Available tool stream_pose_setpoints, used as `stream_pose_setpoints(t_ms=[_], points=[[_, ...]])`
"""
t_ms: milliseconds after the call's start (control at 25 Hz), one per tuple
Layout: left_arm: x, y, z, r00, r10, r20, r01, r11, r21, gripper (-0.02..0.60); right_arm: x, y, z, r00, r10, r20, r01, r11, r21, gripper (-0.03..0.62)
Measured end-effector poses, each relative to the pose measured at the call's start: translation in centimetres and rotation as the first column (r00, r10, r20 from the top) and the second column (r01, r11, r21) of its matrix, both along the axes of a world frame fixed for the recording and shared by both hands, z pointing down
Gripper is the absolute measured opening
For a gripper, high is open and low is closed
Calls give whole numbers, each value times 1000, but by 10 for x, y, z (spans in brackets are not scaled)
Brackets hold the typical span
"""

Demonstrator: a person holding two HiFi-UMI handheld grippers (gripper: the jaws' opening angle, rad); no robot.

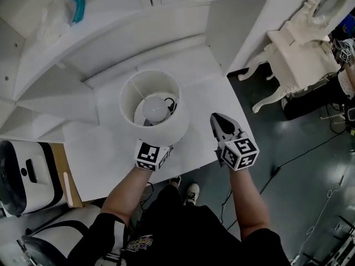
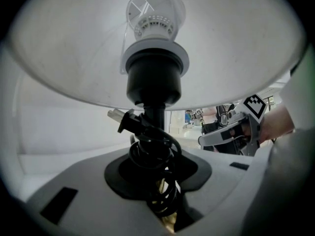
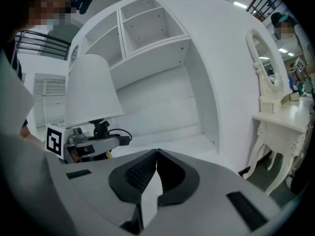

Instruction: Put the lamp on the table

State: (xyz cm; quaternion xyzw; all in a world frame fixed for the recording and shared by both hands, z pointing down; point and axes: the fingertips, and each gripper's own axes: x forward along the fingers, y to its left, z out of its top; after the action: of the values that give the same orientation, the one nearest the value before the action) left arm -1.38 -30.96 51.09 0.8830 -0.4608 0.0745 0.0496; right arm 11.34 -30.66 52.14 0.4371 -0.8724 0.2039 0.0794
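The lamp (image 1: 155, 107) has a white drum shade, a bulb and a black stem (image 2: 155, 114) with its black cord and plug coiled round it. My left gripper (image 2: 157, 181) is shut on that wrapped stem just under the shade and holds the lamp upright over the white table (image 1: 105, 148); in the head view its fingers are hidden beneath the shade. From the right gripper view the lamp (image 3: 91, 90) shows at the left. My right gripper (image 1: 223, 125) is beside the lamp on its right, over the table's front corner, jaws shut with nothing between them (image 3: 156, 154).
White shelving (image 1: 111, 32) curves behind the table, with a teal object (image 1: 78, 5) on an upper shelf. A white dressing table with an oval mirror (image 1: 302, 49) stands at the right on dark floor with cables. A white appliance (image 1: 28, 176) sits at the left.
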Motion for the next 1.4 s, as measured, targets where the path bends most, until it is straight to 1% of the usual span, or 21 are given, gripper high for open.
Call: stream_pose_setpoints(t_ms=[120,280,360,720,920,1200,1400], points=[[-1,-17,5,1000,-2,-7,2,1000,1,121,-2,-12,7,999,-18,-28,18,1000,2,26],[-2,-38,12,1000,-6,-16,6,1000,1,121,-8,-26,15,994,-68,-83,70,997,16,26],[-2,-46,15,1000,-5,-21,5,1000,-1,121,-11,-33,18,993,-75,-90,77,997,13,26],[4,-82,28,1000,21,-15,-21,1000,18,123,-22,-60,32,997,-41,-61,40,999,-14,26],[6,-98,40,999,28,-25,-28,1000,13,123,-24,-71,41,999,-13,-51,12,1000,-28,26],[11,-115,56,999,22,-36,-21,1000,5,123,-20,-88,53,999,7,-51,-9,999,-39,26],[16,-117,61,999,26,-28,-25,1000,11,123,-18,-92,58,999,9,-46,-12,999,-46,26]])
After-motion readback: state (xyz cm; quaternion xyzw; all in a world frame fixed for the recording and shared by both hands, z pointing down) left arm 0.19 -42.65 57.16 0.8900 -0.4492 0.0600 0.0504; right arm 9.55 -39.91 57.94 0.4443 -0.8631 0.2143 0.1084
